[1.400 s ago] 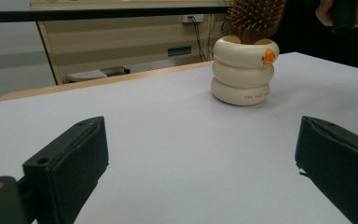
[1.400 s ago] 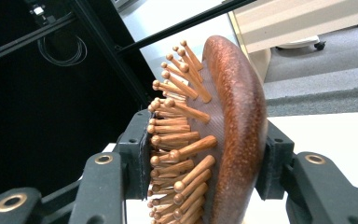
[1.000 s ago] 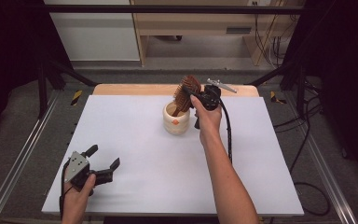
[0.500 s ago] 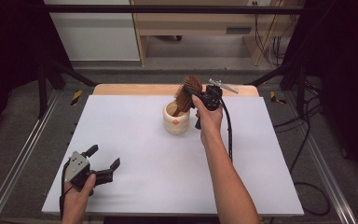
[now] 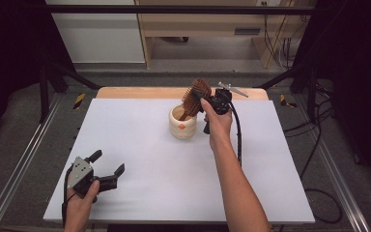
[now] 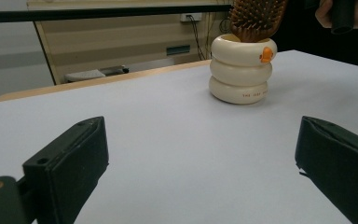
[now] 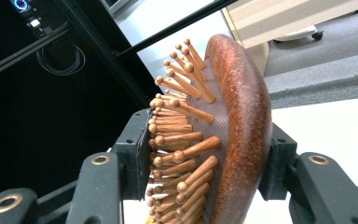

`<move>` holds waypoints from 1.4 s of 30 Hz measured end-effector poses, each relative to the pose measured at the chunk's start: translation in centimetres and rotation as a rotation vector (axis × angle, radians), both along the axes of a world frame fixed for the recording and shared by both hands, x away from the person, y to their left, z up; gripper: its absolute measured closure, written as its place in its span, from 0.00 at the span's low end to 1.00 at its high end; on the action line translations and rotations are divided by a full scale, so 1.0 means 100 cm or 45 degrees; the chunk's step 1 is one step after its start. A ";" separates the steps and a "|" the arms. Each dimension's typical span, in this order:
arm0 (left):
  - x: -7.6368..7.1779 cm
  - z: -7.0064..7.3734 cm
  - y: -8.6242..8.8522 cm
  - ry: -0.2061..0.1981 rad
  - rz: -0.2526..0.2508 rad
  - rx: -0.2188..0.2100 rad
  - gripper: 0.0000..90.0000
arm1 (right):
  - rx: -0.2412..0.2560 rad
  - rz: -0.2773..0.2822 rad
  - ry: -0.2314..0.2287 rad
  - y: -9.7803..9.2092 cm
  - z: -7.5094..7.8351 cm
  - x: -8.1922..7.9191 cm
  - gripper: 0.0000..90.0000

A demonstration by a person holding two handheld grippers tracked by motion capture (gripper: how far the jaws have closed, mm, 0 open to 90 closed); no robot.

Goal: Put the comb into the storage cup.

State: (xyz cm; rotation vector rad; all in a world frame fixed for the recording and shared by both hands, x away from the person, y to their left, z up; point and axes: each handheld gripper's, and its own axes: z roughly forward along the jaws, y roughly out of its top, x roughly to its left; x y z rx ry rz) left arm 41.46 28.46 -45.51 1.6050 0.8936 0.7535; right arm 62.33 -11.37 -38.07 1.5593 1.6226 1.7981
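Clamping the wooden hairbrush [image 7: 233, 126] by its head, bristle side against one jaw and smooth back against the other, the right gripper [image 5: 211, 104] holds it tilted with the handle down inside the cream ringed cup [image 5: 182, 122]. Well apart from the cup, at the near worktop [image 5: 174, 164] edge, the left gripper [image 5: 107, 169] rests with jaws spread wide, empty

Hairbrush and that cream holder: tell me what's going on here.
A person works with a gripper in each hand. The right gripper is shut on the wooden hairbrush, one jaw on the bristles and one on the back, with the handle end down in the cream ringed holder on the white table. The left gripper sits open near the table's front left corner, holding nothing.
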 end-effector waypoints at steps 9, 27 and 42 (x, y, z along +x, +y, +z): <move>0.000 0.000 0.000 0.000 -0.001 0.000 0.03 | -0.001 0.002 -0.001 0.000 0.000 0.000 0.52; 0.000 0.000 0.000 0.004 -0.004 0.002 0.03 | 0.004 0.007 0.004 -0.001 0.000 0.000 0.50; 0.000 -0.001 -0.001 0.006 -0.007 0.004 0.03 | -0.001 0.022 0.007 -0.001 0.000 0.001 0.43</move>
